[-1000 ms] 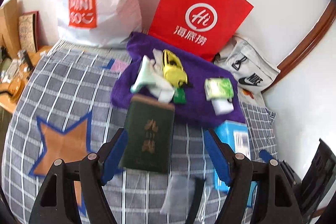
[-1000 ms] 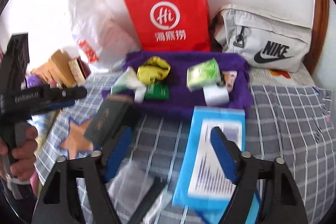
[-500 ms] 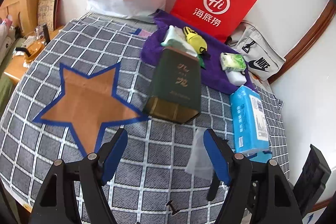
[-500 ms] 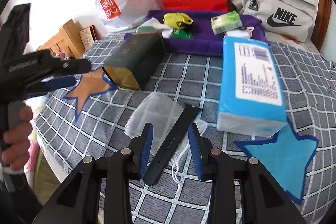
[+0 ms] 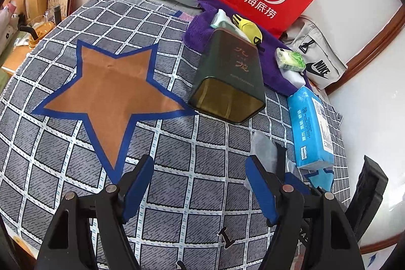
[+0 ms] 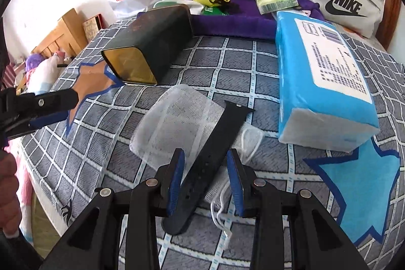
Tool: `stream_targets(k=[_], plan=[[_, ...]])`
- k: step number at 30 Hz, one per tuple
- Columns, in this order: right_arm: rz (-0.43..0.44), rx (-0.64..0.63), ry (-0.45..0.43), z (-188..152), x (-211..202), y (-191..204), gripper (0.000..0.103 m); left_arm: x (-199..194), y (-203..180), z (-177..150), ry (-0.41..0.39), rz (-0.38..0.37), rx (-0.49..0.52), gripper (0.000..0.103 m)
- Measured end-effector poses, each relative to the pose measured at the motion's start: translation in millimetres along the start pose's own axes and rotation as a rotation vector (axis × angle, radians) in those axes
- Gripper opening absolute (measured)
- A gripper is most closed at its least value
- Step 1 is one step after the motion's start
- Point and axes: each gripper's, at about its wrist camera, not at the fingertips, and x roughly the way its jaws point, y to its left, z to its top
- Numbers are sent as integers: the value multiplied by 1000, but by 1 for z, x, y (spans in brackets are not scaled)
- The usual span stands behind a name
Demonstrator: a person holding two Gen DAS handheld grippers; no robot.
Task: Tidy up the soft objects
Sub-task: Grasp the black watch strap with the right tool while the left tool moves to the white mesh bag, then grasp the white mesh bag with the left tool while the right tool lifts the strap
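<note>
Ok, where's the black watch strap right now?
In the right wrist view, the black watch strap lies on the mesh pouch, between the right hand-held gripper fingers, left of the blue tissue pack.

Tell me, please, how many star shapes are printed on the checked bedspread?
2. An orange star lies left of the dark green tin, and a light blue star sits at the near end of the blue tissue pack. Others may lie hidden under objects.
</note>
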Motion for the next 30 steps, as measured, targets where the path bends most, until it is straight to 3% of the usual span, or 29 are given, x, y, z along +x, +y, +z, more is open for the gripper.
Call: stream_targets(k=[2, 6, 13, 20, 30], plan=[[-25, -24, -13, 2, 4, 5, 35, 1, 1, -1, 3, -5, -2, 72], [-85, -124, -54, -1, 6, 19, 25, 1, 1, -4, 7, 1, 3, 72], [3, -100, -71, -2, -12, 16, 21, -3, 3, -10, 4, 19, 1, 72], [6, -99, -108, -14, -41, 5, 21, -2, -9, -19, 19, 21, 21, 72], [-45, -92, -120, -51, -73, -36, 21, 24, -53, -28, 65, -22, 106, 72]])
